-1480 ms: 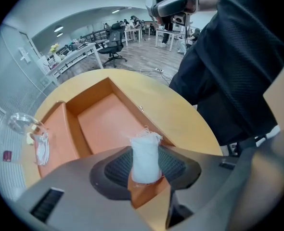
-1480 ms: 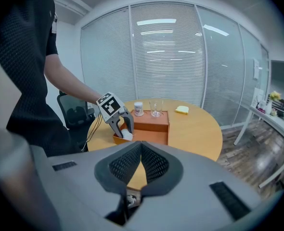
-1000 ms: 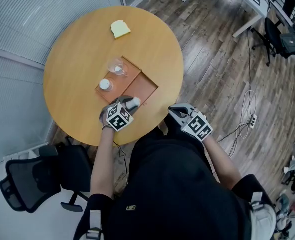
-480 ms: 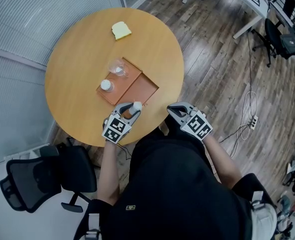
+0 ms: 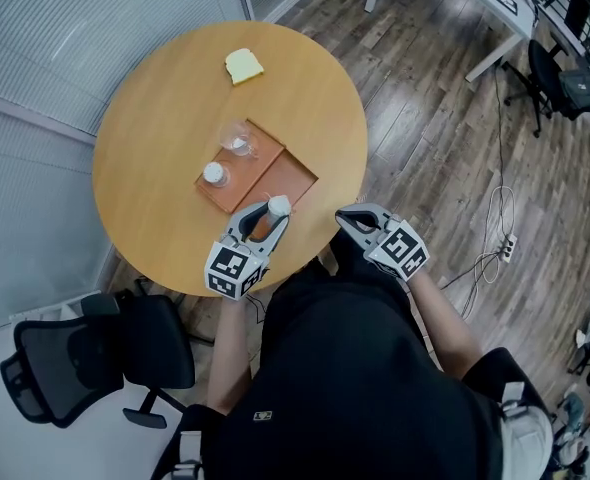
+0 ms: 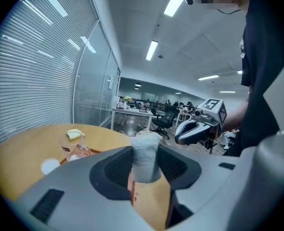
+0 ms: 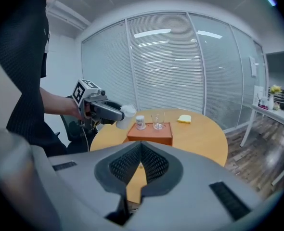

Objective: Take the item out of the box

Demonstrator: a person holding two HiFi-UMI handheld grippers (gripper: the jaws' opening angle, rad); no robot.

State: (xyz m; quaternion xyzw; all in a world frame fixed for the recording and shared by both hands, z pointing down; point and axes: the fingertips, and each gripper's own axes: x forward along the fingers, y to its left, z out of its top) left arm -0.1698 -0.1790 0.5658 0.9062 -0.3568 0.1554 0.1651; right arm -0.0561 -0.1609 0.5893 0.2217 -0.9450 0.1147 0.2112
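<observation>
The left gripper (image 5: 265, 213) grasps the white cylinder (image 6: 145, 158) at mid-body, below centre of the head view. It is judged light, rigid and possibly slippery, so grip its sides squarely. The right gripper (image 7: 141, 150) is clenched and empty.

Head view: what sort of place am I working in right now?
Most likely an open-plan office: a glass partition with blinds, a black swivel chair by the round table, and more desks under strip lights.
</observation>
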